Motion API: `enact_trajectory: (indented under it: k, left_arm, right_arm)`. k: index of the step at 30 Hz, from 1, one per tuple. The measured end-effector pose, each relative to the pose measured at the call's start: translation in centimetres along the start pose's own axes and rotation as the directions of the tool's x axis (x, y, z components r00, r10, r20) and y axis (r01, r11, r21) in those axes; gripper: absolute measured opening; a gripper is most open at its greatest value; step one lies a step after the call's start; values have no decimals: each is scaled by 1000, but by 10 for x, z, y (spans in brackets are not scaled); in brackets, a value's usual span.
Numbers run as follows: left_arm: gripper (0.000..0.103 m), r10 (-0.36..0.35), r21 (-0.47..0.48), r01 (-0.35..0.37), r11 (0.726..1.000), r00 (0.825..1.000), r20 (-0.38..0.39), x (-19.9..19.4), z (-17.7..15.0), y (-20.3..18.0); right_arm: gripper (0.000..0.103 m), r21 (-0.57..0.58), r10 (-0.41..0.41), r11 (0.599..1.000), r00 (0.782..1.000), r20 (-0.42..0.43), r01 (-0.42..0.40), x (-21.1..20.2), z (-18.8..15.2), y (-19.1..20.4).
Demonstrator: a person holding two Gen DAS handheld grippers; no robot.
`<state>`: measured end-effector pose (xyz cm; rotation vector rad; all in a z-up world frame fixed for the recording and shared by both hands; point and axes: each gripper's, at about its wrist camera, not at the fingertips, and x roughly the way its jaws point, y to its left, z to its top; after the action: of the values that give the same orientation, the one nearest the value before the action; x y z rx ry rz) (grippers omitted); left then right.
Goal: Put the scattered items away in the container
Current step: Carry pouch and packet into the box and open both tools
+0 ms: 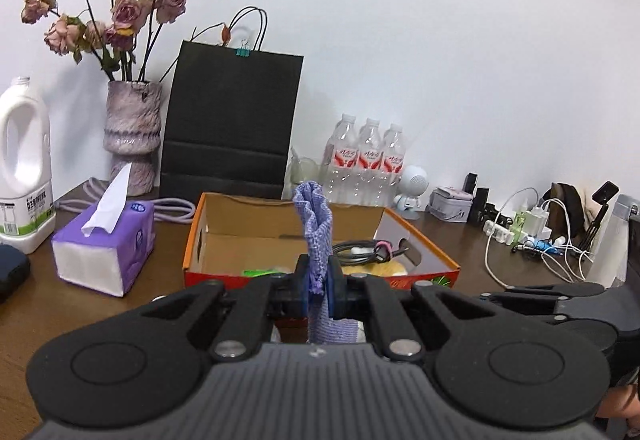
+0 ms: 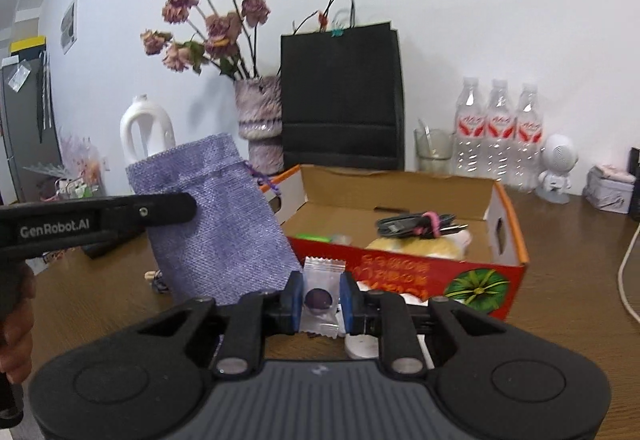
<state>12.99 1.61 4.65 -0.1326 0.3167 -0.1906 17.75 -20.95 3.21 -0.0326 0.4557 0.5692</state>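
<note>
The left gripper is clamped on a purple cloth pouch, held above the table. The right gripper pinches a wrapped candy, both just before the cardboard box holding a coiled cable.

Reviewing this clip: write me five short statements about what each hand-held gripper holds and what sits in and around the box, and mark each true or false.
1. The left hand-held gripper is clamped on a purple woven drawstring pouch. True.
2. The right hand-held gripper is open and holds nothing. False: it is shut on a clear-wrapped dark round candy.
3. A bundled black cable with a pink tie lies inside the orange-and-red cardboard box. True.
4. The cardboard box has a closed lid. False: its top is open.
5. Three clear water bottles with red labels stand behind the box by the wall. True.
</note>
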Motion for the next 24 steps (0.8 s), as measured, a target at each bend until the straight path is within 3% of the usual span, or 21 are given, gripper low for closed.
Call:
enact_trajectory:
  k: [12,19,24]
  left_arm:
    - [8,-19,-5,19,1000,1000,11,9,14,-5]
    - [8,1,-20,0,1000,999,44,51,57,2]
    - [9,40,-27,-40,999,999,2,100,74,6]
  right_arm:
    - [18,12,-56,998,998,42,56,-7,13,-25]
    - [19,27,-123,992,992,21,123,39,60,-60]
    - [19,53,-172,983,984,-41,174,87,83,-79]
